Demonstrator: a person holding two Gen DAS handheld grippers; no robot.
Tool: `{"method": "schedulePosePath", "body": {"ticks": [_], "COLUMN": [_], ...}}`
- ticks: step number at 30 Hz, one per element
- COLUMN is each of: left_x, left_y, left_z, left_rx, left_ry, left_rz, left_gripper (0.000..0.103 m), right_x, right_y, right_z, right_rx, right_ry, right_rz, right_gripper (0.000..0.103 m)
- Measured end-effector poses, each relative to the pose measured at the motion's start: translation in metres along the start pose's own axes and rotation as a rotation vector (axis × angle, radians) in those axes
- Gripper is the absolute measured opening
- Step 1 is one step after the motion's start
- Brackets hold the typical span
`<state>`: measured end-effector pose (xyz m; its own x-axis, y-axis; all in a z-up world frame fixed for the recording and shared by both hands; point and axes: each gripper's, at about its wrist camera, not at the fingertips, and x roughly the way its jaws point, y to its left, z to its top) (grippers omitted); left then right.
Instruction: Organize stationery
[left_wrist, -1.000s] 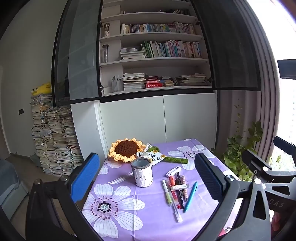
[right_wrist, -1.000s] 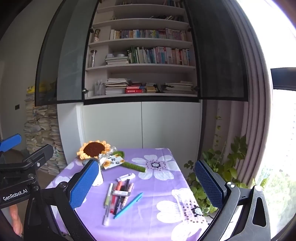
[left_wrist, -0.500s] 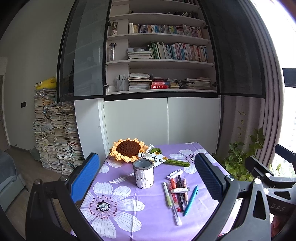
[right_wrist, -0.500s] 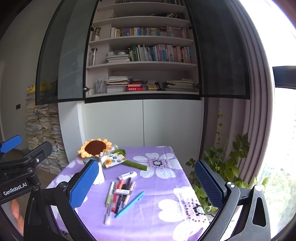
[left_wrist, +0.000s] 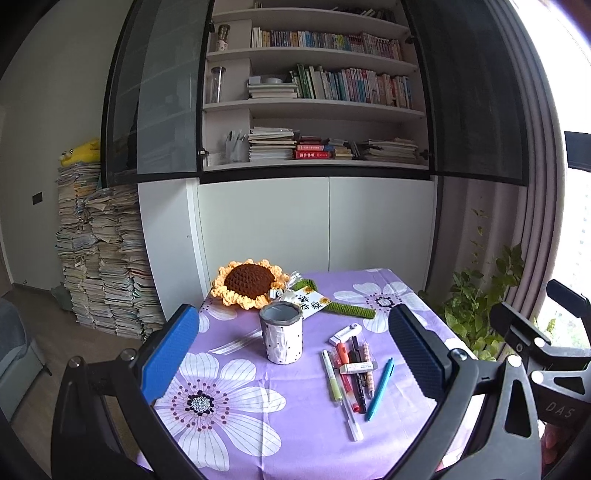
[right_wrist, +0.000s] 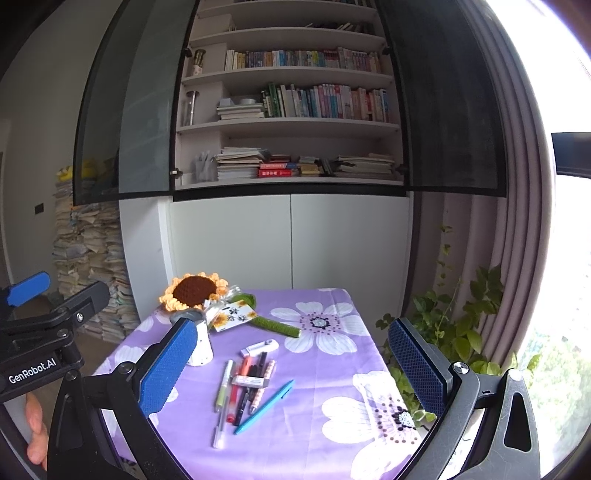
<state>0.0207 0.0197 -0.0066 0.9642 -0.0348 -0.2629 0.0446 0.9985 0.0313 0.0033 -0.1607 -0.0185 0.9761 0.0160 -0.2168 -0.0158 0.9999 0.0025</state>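
Left tongs (left_wrist: 295, 363) spread wide, nothing between them, held above the near edge of the table (left_wrist: 413, 288). Right tongs (right_wrist: 299, 369) likewise spread and empty, over the near right part.

Pens (left_wrist: 351, 373) lie loose in a bunch right of the table's middle, mostly parallel and touching; a small white eraser (left_wrist: 356, 367) rests across them. Teal pen (left_wrist: 380, 389) sits at the bunch's right side, slightly apart. Judged light, stiff, smooth-barrelled, likely to roll or slip; best pinched mid-barrel, across the width. The teal one looks the easiest first pick.

White dotted pen cup (left_wrist: 281, 338) stands upright just left of the bunch, mouth open; looks light, may tip if knocked.

Open cloth in front of the bunch. Right table edge is near the teal pen. Crocheted sunflower (left_wrist: 249, 282) crowds the far left corner.
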Motion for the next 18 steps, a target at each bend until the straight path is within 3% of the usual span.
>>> {"method": "schedulePosePath", "body": {"ticks": [7, 18], "left_x": [0.006, 0.019], "left_y": [-0.005, 0.001], "left_z": [-0.003, -0.005], "left_rx": [0.045, 0.032], "left_ry": [0.012, 0.052], "left_rz": [0.023, 0.005], "left_gripper": [0.102, 0.102], "right_x": [0.008, 0.019], "right_y": [0.0, 0.003], "right_z": [0.0, -0.004], "right_rx": [-0.006, -0.01], "right_ry": [0.018, 0.05], "right_rz": [0.001, -0.009], "right_gripper": [0.103, 0.103]}}
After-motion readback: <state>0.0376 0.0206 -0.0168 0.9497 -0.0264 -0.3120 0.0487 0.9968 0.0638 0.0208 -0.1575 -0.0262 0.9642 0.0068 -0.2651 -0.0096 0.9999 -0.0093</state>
